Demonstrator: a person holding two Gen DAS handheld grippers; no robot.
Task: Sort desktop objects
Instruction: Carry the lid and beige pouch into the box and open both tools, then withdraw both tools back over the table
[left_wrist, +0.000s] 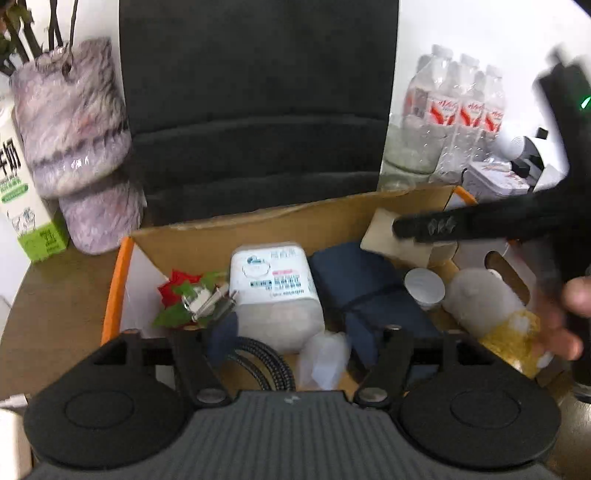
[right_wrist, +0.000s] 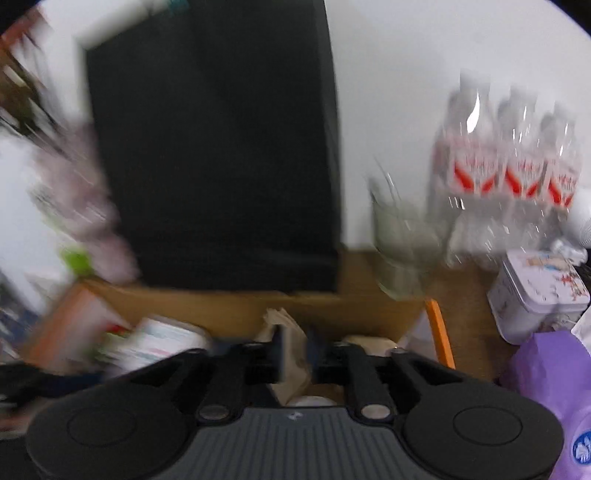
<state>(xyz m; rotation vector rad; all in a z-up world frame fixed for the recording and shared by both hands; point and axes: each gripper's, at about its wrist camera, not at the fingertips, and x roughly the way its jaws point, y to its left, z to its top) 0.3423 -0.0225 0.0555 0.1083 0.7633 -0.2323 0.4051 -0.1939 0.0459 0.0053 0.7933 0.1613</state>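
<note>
Cardboard box (left_wrist: 258, 225) sits ahead of both my jaws, already holding a wipes pack (left_wrist: 275, 291). My right gripper (right_wrist: 295, 354) is clamped on a crumpled brown packet (right_wrist: 290, 343) above it; left gripper (left_wrist: 291, 339) hangs spread, empty. Next, I judge: release inside.

Your left wrist view is evenly lit and mostly sharp, though the right tool (left_wrist: 424, 229) smears across it. Your right wrist view is motion-blurred throughout; glare streaks the water bottles (right_wrist: 509, 173), and both views darken and bend at the corners.
</note>
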